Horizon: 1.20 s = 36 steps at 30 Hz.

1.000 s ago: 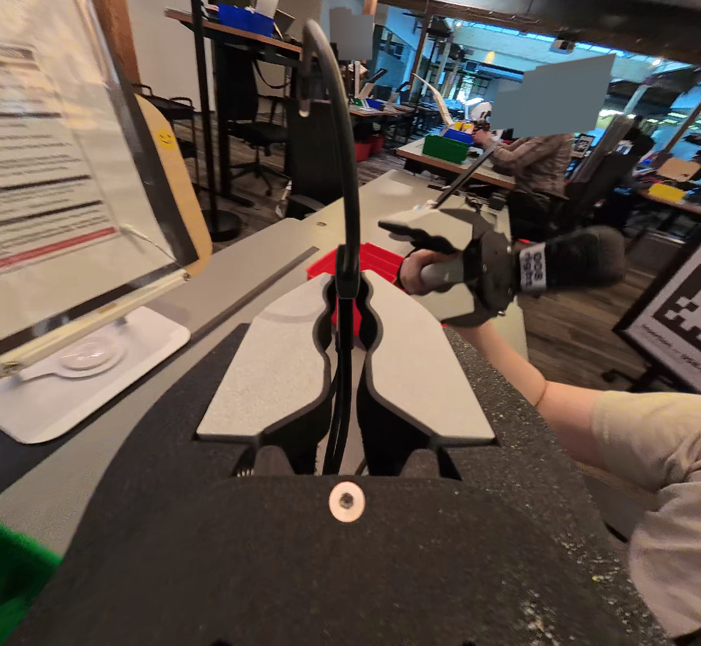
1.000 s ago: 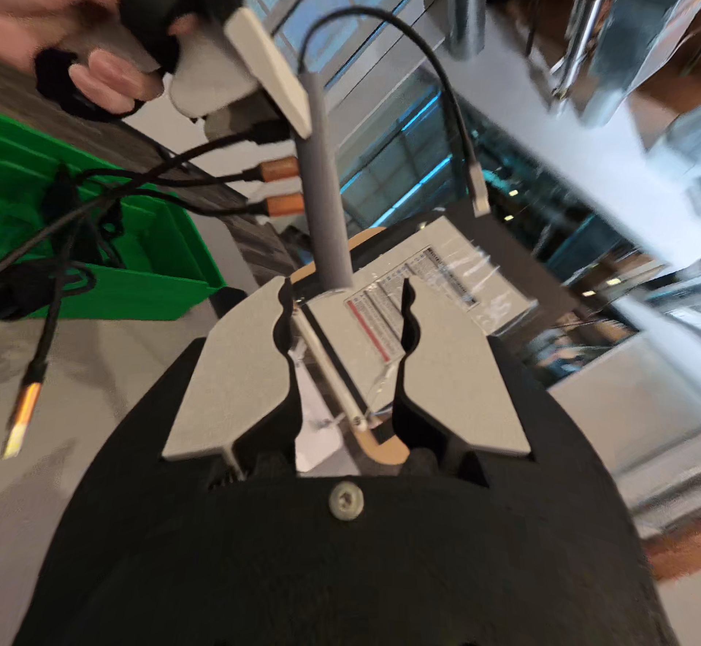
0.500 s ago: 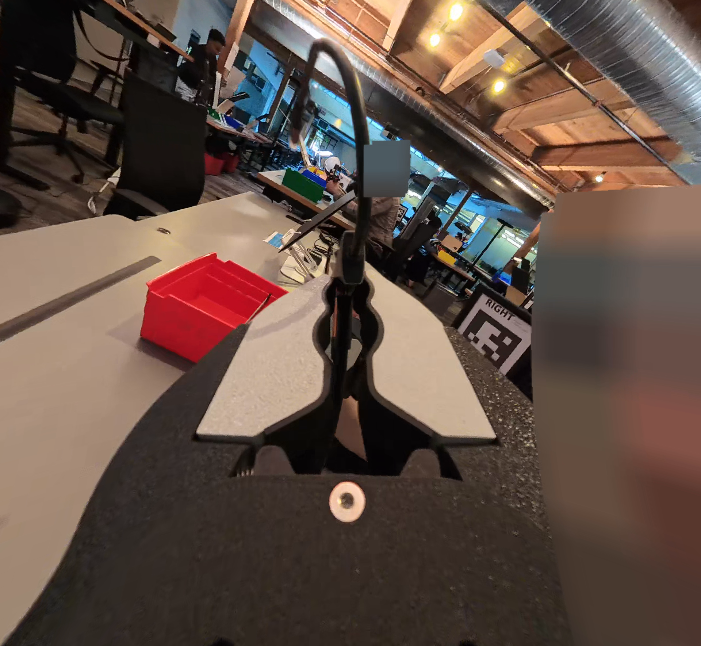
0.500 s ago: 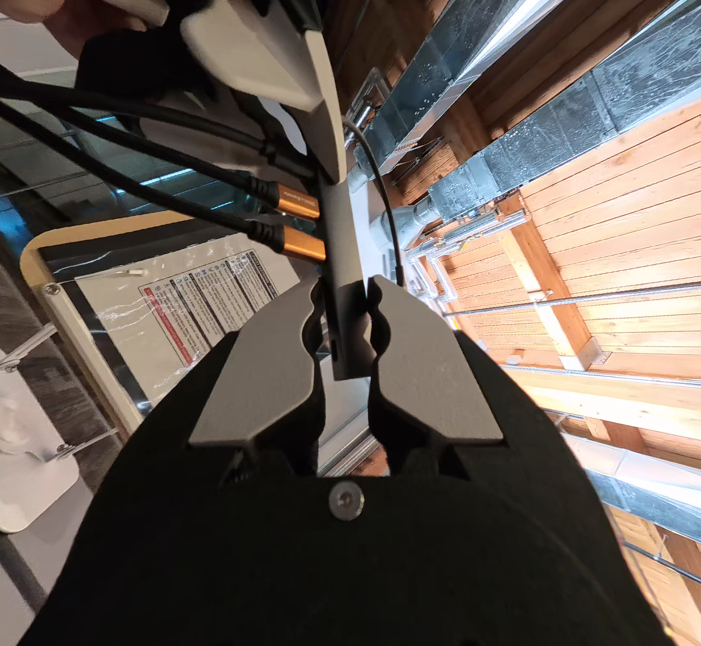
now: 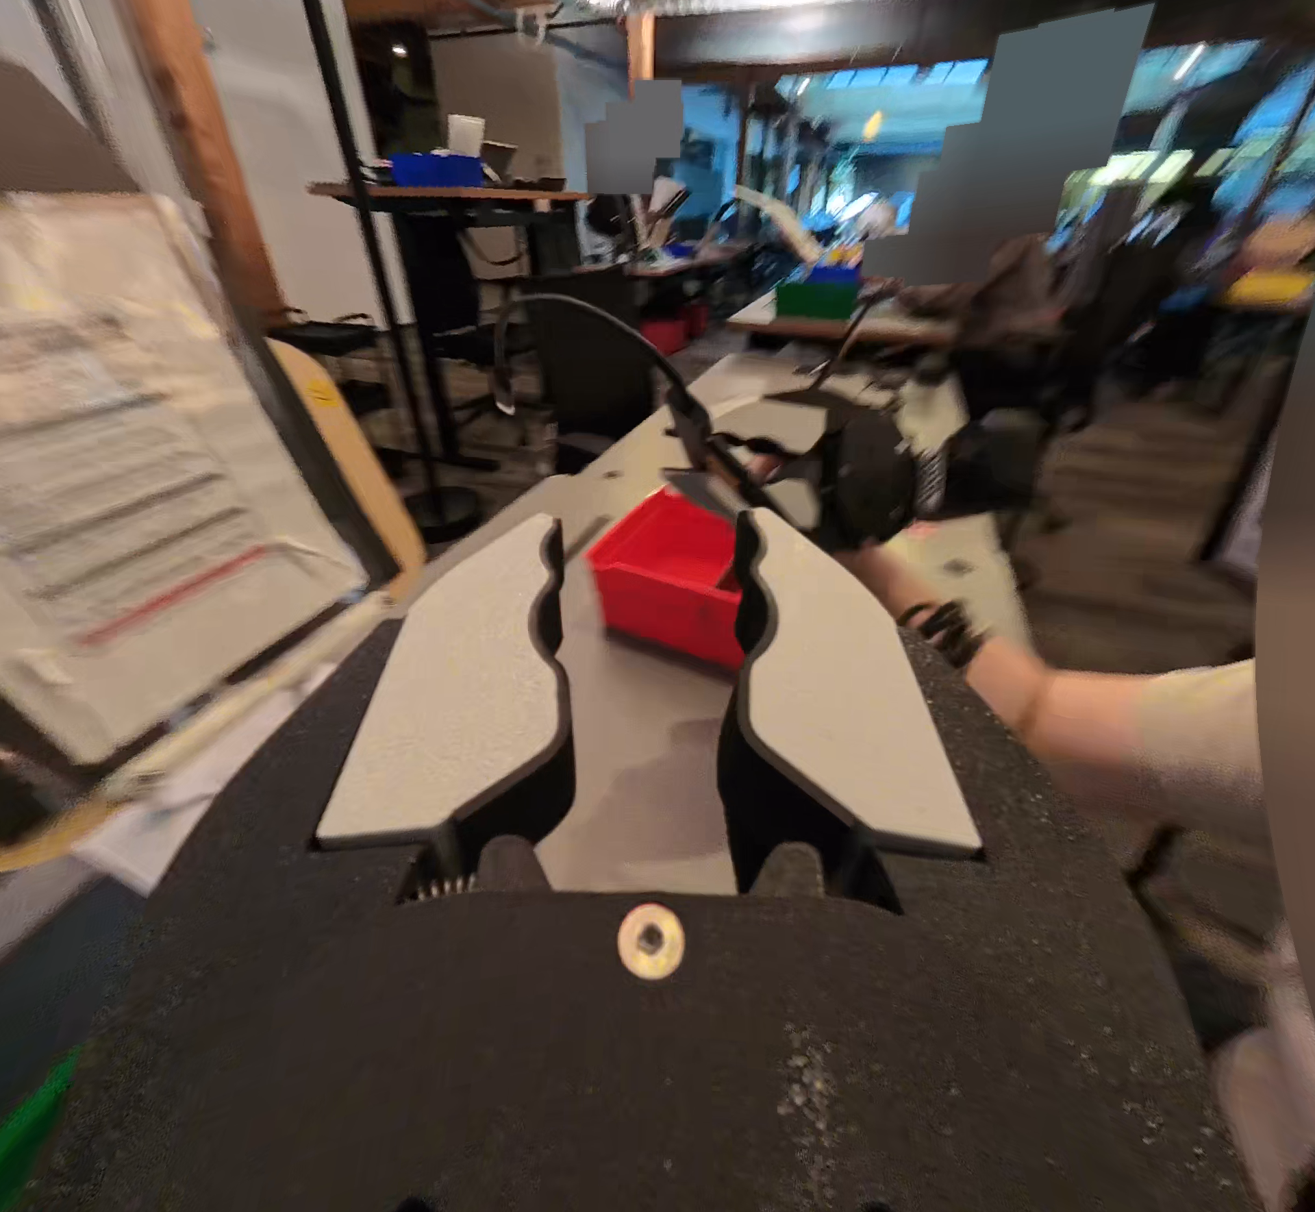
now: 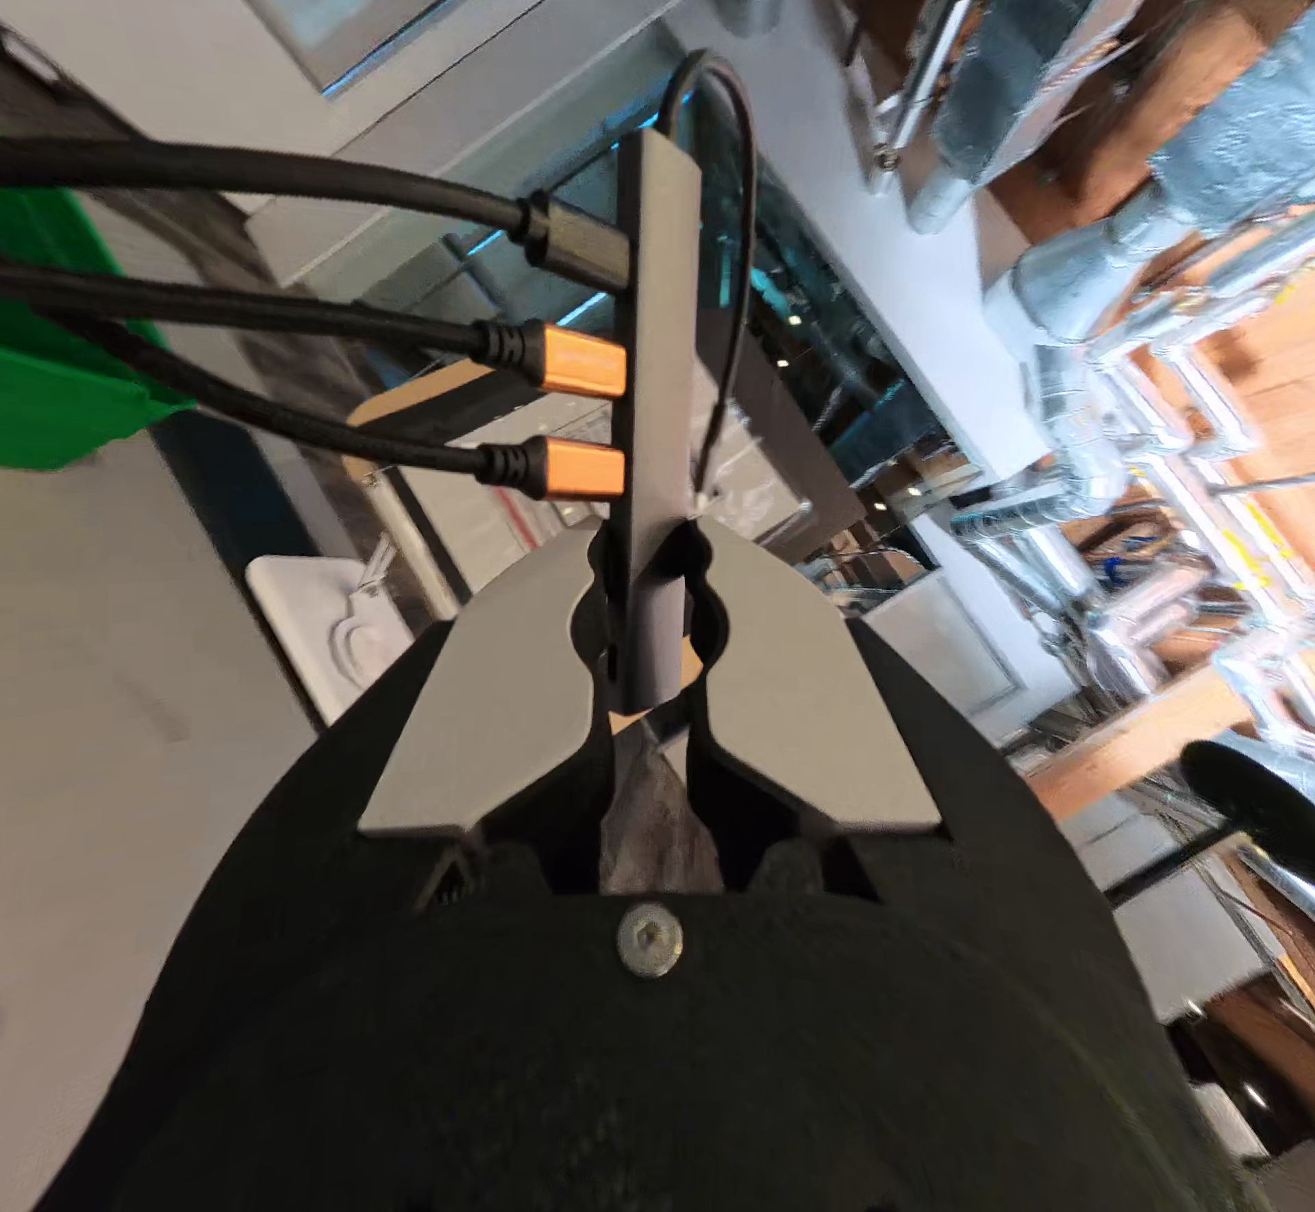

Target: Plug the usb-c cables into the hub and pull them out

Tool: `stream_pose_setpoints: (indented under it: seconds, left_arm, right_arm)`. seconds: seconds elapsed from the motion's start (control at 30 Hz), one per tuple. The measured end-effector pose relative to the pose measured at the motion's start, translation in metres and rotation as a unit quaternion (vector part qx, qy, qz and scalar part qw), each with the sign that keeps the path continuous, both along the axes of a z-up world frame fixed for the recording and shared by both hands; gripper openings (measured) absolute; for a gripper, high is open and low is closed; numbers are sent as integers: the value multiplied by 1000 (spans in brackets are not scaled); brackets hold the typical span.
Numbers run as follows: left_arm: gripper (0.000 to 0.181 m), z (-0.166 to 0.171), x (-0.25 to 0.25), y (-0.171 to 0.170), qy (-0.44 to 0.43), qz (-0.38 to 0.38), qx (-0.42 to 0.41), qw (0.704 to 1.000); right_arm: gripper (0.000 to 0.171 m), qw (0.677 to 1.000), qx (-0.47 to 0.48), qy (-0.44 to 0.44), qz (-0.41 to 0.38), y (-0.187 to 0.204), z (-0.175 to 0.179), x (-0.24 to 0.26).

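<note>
My right gripper [image 6: 649, 533] is shut on the lower end of the grey hub [image 6: 658, 338], which stands up between the fingers. Three USB-C cables are plugged into its left side: a dark plug [image 6: 583, 249] on top and two orange plugs [image 6: 583, 363] [image 6: 585, 466] below. The hub's own thin tail cable [image 6: 740, 195] loops over its top. My left gripper [image 5: 645, 521] is open and empty. In the left wrist view the right gripper [image 5: 783, 466] shows ahead, blurred, holding the hub [image 5: 701, 445] with its tail cable [image 5: 569, 308] arching left.
A red bin [image 5: 669, 587] sits on the grey table [image 5: 640, 736] just past my left fingertips. A sign stand [image 5: 142, 452] stands at the left. A green bin [image 6: 57, 359] is at the left of the right wrist view. A person's forearm [image 5: 1067, 701] reaches in from the right.
My right gripper closed on the hub. My left gripper then let go of it, opened, and swung away, so the hub now hangs from the right gripper alone.
</note>
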<state>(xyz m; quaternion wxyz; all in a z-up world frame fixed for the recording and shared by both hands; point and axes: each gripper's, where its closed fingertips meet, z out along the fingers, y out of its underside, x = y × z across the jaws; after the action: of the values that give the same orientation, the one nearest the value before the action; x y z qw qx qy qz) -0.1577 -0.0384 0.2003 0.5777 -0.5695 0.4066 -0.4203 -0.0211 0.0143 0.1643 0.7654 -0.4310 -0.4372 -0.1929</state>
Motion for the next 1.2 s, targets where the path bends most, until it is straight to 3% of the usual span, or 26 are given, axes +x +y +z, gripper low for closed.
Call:
stream_pose_setpoints:
  seconds: [0.1,0.17,0.23,0.33,0.53,0.73,0.9,1.2]
  left_arm:
    - [44,-10,-5,11,83,101,178,975]
    - [46,-8,-2,11,105,163,325,925]
    - [31,-23,15,1,153,147,419,883]
    - [46,-41,39,7,191,136,429,872]
    - [45,-87,73,18,251,82,461,847]
    - [25,-120,83,30,311,58,478,820]
    - [12,-138,95,17,319,6,491,810]
    - [9,-155,106,1,325,-50,503,799]
  right_arm:
    - [19,997,-58,-37,44,-2,-17,-8]
    - [19,991,-95,-62,64,-2,-30,-10]
    - [19,987,-122,-76,66,0,-38,-7]
    - [19,977,-172,-95,79,1,-54,-4]
    - [19,954,-239,-146,110,-3,-84,-11]
    - [19,936,-272,-189,124,-7,-103,-12]
    - [19,913,-303,-218,165,-18,-118,-15]
    - [19,868,-384,-224,224,-34,-140,-8]
